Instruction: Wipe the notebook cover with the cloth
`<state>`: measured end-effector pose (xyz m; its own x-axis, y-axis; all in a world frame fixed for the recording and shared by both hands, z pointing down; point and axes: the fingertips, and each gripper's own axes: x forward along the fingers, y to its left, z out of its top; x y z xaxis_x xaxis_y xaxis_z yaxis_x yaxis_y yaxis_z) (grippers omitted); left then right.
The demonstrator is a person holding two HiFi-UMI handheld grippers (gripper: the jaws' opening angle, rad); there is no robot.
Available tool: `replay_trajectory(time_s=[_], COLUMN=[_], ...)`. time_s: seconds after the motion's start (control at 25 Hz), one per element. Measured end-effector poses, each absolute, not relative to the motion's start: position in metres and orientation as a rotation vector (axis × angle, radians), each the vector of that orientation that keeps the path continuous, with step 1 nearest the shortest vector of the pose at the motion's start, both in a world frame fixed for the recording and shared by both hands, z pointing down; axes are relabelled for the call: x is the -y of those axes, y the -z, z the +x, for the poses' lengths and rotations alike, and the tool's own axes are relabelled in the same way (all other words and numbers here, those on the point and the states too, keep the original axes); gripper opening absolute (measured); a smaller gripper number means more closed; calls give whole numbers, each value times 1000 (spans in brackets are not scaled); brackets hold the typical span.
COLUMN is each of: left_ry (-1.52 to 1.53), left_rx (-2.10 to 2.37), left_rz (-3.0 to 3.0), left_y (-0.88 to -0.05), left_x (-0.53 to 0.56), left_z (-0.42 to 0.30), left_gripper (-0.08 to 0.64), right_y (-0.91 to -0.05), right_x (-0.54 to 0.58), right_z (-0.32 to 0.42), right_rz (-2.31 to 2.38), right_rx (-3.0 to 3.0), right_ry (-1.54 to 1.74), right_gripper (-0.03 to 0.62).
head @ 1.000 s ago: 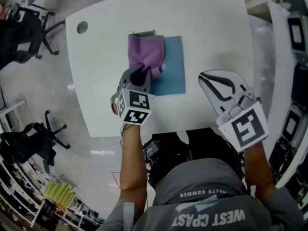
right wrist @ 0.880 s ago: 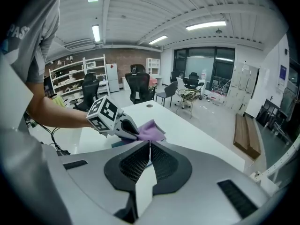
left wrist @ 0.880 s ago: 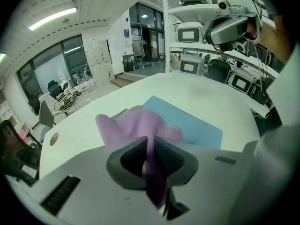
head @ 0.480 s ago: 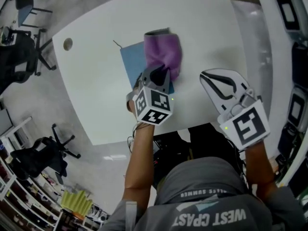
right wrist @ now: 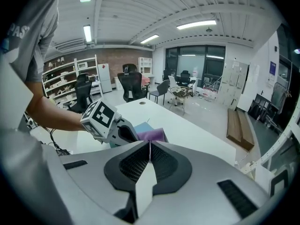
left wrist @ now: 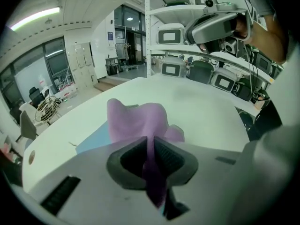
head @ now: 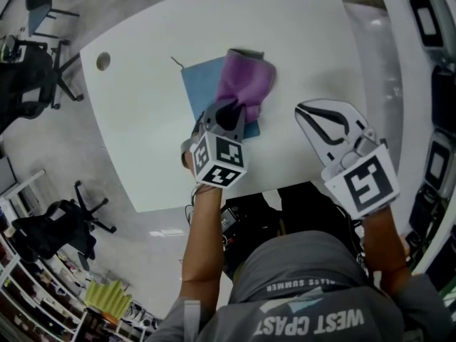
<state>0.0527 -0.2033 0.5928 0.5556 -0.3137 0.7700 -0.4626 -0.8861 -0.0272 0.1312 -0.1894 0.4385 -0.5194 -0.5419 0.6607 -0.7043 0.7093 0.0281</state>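
1. White round-cornered table [head: 306, 41] carries a thin blue notebook [head: 203, 84] near its middle, with a crumpled purple cloth [head: 246, 84] lying over the notebook's right half.
2. Jaws of the left gripper [head: 226, 116] pinch the cloth's near end; the right gripper [head: 324, 123], closed on nothing, hovers to the right.
3. Risk: nothing pins the notebook, so the dragging cloth could slide it.
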Motion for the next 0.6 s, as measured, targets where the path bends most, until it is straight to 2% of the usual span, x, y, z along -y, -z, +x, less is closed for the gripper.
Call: replay_trajectory(time_s=[0.36, 0.6], left_ry=[-1270, -1277], left_rx=[873, 841], left_rz=[2464, 2471], left_y=[-594, -594], left_x=[199, 196], left_z=[-44, -41], left_gripper=[44, 43], right_y=[-435, -434], right_x=[199, 202], right_z=[81, 73], right_rz=[822, 833], right_rx=[2299, 2302], right_ry=[-262, -265], right_gripper=[32, 32])
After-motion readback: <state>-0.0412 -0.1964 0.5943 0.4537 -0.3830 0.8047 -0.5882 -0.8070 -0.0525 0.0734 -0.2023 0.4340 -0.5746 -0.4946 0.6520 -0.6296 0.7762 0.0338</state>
